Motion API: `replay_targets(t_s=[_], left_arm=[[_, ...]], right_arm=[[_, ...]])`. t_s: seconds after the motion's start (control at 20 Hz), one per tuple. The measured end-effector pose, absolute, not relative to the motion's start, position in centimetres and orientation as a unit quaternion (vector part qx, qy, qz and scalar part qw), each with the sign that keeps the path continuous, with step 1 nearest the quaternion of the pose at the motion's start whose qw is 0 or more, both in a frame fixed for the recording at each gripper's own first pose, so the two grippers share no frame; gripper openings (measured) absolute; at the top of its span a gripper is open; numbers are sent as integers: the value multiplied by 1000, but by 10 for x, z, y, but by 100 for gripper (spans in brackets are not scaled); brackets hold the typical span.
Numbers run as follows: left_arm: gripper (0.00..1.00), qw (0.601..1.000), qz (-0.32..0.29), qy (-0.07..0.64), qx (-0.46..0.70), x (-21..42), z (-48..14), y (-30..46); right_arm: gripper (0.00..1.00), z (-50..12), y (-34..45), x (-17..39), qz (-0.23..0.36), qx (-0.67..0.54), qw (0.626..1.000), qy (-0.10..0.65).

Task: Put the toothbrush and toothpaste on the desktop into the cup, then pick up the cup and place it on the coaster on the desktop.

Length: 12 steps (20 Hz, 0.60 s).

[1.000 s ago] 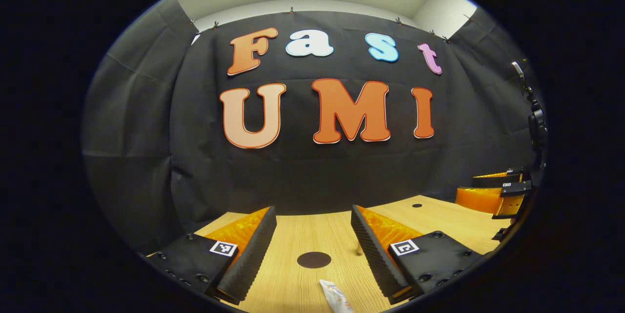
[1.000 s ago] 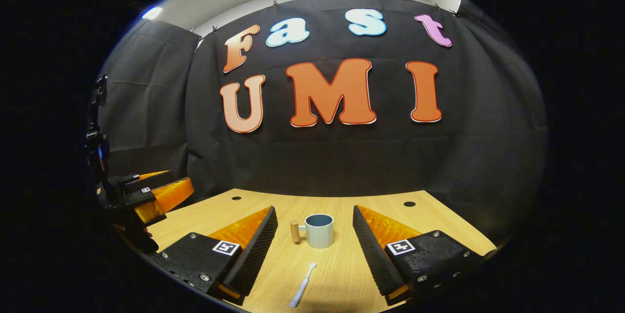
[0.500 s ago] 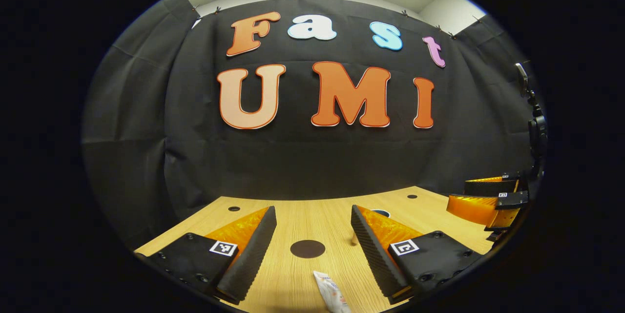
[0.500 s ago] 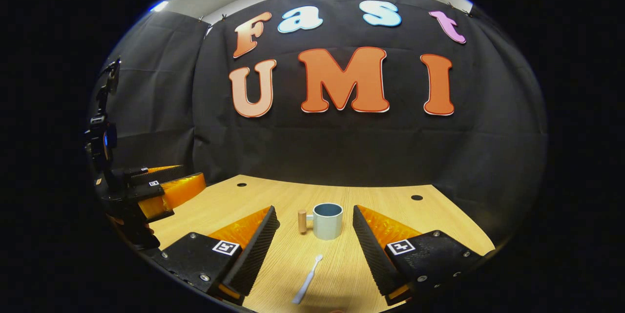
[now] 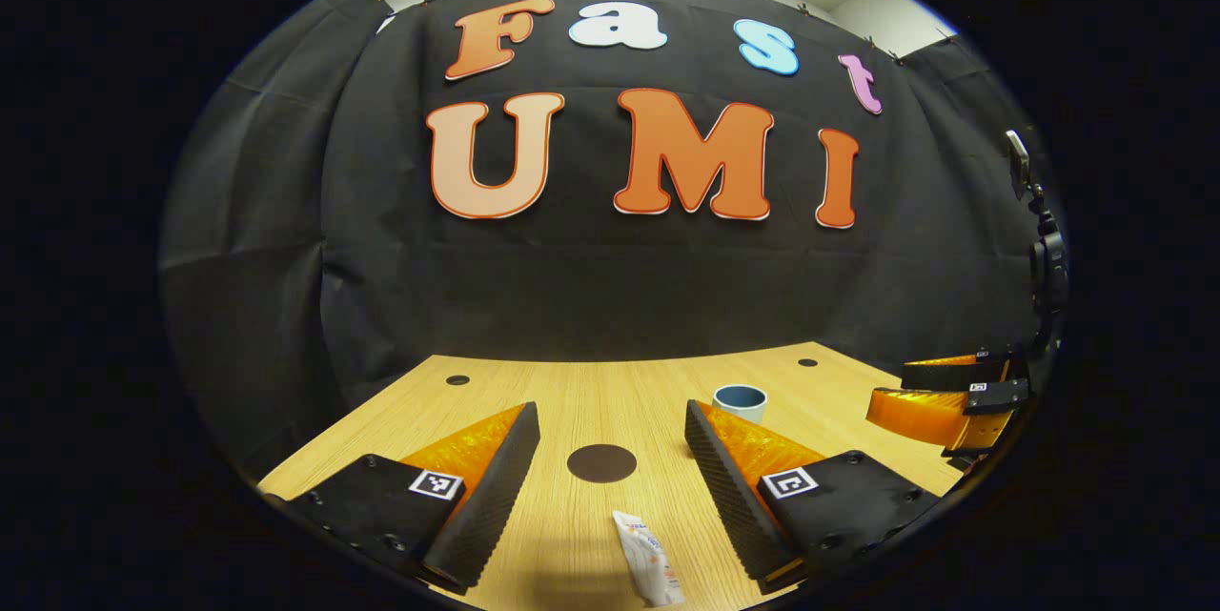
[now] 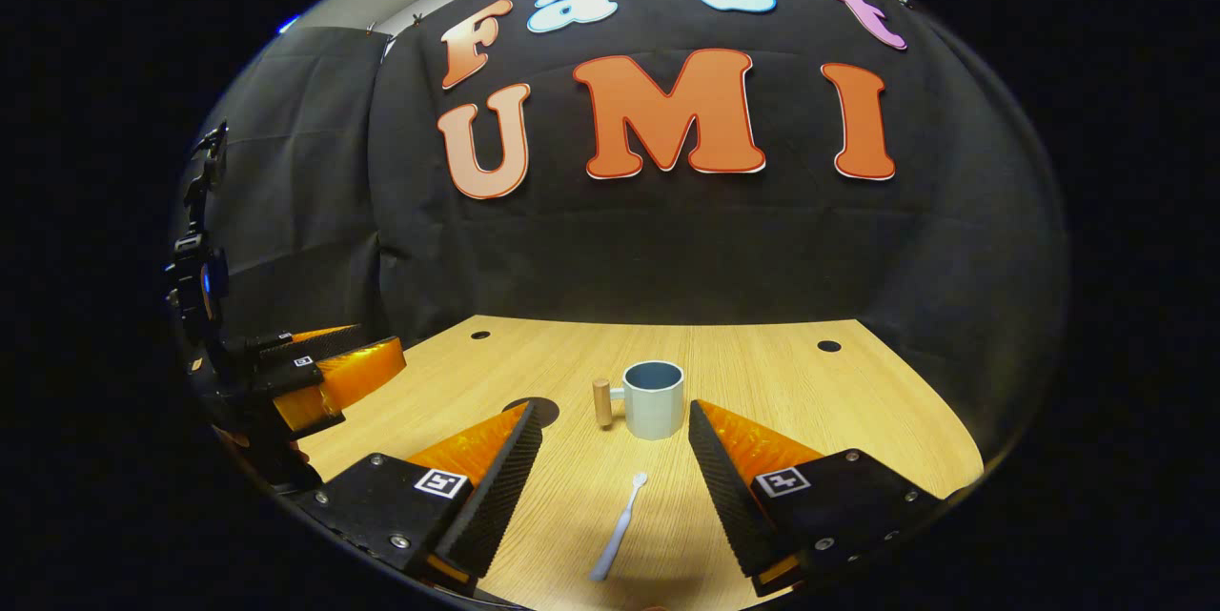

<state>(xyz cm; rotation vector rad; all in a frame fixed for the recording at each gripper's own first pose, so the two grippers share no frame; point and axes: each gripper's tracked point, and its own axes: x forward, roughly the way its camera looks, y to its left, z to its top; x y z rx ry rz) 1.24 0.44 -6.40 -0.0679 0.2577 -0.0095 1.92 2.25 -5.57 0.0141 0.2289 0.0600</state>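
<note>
Left tongs (image 5: pixel 612 425) spread wide above the wooden bench (image 5: pixel 610 382), gripping nothing. Between their fingers, farther out on the bench, a dark round coaster (image 5: pixel 601 463); nearer the camera, a white toothpaste tube (image 5: pixel 647 570) lying flat, well short of the fingertips and touching neither finger. Beyond the right-hand finger, a pale blue cup (image 5: pixel 740 399), partly hidden behind that finger. Off at the right edge of the left gripper view, the right tongs (image 5: pixel 939 397), held above the bench.

Right tongs (image 6: pixel 615 425) likewise wide apart and empty over the bench (image 6: pixel 762 373). Ahead between the fingers, the cup (image 6: pixel 654 399) standing upright, opening up, with a wooden handle (image 6: pixel 601 401) on its left side. Nearer the camera, a white toothbrush (image 6: pixel 620 527) lying flat, head end pointing toward the cup, apart from both fingers and from the cup. Just past the left-hand fingertip, an edge of the coaster (image 6: pixel 536 407), left of the cup and not touching it. At the left edge, the left tongs (image 6: pixel 334 373) hovering over the bench.
</note>
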Motion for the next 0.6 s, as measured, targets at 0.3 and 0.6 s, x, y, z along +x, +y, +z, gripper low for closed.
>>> replay_targets(t_s=[0.3,0.6], left_arm=[[94,976,-34,212,-28,9,-110,-12],[93,949,-48,311,-35,5,-152,-19]], right_arm=[[89,-84,25,24,34,53,982,177],[79,-113,27,31,38,52,966,249]])
